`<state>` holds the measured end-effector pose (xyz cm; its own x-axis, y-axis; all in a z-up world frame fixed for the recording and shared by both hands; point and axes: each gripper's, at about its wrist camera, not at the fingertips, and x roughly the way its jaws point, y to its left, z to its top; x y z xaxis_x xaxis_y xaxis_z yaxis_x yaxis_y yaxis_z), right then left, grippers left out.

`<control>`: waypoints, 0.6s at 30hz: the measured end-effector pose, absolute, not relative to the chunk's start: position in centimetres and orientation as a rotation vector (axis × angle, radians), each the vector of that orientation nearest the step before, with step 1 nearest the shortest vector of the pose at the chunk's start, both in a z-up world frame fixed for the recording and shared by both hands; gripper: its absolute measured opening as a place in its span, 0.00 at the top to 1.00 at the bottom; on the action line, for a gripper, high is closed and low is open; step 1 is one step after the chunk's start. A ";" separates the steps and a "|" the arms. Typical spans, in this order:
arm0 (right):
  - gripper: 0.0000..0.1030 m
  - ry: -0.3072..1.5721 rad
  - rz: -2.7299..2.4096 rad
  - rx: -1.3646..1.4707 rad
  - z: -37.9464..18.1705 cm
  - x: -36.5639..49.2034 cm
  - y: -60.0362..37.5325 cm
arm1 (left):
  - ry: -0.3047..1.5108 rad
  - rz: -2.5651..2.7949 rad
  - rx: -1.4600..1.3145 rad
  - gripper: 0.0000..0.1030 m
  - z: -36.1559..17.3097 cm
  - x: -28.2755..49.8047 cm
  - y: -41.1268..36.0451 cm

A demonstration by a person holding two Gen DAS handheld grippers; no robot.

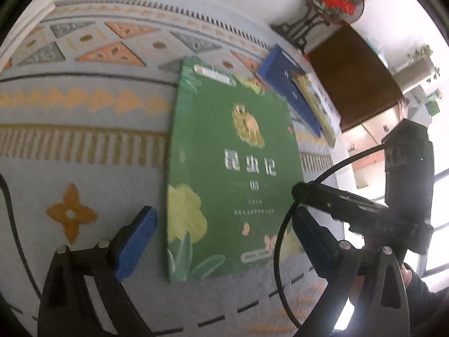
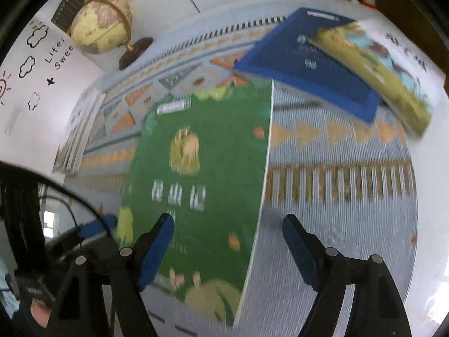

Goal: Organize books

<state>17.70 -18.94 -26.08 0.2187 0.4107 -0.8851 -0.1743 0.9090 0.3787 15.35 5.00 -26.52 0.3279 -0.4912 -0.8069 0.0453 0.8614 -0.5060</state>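
Book [image 1: 233,168], glossy green rectangle, on woven cloth [image 1: 84,146]

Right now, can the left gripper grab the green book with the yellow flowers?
Probably yes. The left gripper is open with the green flowered paperback book lying flat on the patterned rug between its fingers, and nothing covers its near edge, though the right gripper sits close by.

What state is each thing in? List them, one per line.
green book: closed, flat on the cloth, not gripped
blue book: closed, flat, under the picture book
picture book: closed, atop the blue book
left gripper: open
right gripper: open
globe: upright
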 end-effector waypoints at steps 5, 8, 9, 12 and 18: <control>0.33 1.279 0.483 0.296 -26.2 15.2 -19.2 | 1.177 -0.378 -0.419 0.00 -26.6 15.1 4.4; 0.40 1.280 0.512 0.372 -26.6 15.7 -20.7 | 1.187 -0.418 -0.529 0.00 -26.9 15.4 5.3; 0.44 1.286 0.512 0.393 -26.7 15.9 -21.1 | 1.190 -0.434 -0.570 0.00 -26.9 15.4 5.7; 0.44 1.274 0.469 0.352 -26.1 16.4 -21.5 | 1.210 -0.481 -0.708 0.00 -27.5 15.1 6.9; 0.44 1.202 0.381 0.220 -24.7 17.0 -20.6 | 1.256 -0.571 -0.769 0.01 -27.8 14.7 7.1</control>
